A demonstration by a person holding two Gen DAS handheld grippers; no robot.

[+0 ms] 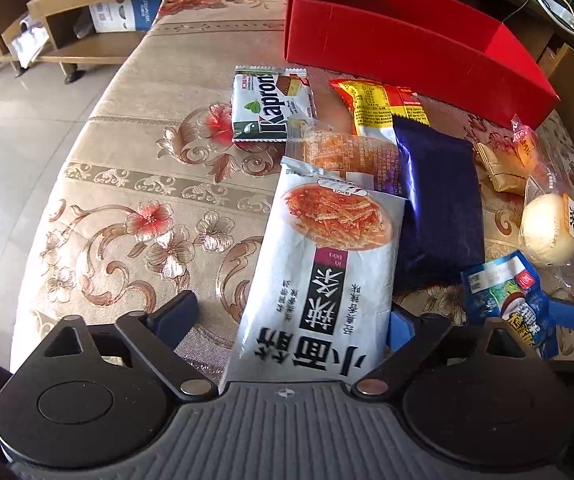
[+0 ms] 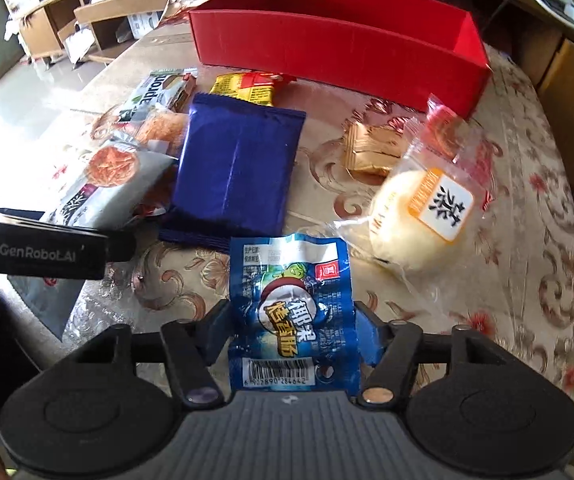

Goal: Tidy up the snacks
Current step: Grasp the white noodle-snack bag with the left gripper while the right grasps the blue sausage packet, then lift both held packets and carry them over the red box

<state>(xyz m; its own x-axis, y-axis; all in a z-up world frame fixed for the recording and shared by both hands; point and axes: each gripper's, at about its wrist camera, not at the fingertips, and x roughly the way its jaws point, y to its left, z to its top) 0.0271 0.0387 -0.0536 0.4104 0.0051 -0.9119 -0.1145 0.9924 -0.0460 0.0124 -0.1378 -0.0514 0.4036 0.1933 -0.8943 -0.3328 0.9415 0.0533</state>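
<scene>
My left gripper (image 1: 287, 320) is open, its fingers wide on either side of a white spicy-strip packet (image 1: 319, 264), which also shows in the right wrist view (image 2: 99, 184). My right gripper (image 2: 291, 324) is shut on a blue sausage packet (image 2: 291, 304), also seen in the left wrist view (image 1: 511, 300). An empty red box (image 1: 407, 44) (image 2: 339, 36) stands at the back of the table. A dark blue packet (image 1: 435, 200) (image 2: 239, 164) lies in the middle.
A green-white Kapron packet (image 1: 271, 104), a yellow-red packet (image 1: 379, 104), a gold wrapped sweet (image 2: 371, 148) and a bagged bun (image 2: 419, 216) lie around on the floral tablecloth (image 1: 147, 184). Wooden shelves (image 1: 67, 20) stand beyond the table's left edge.
</scene>
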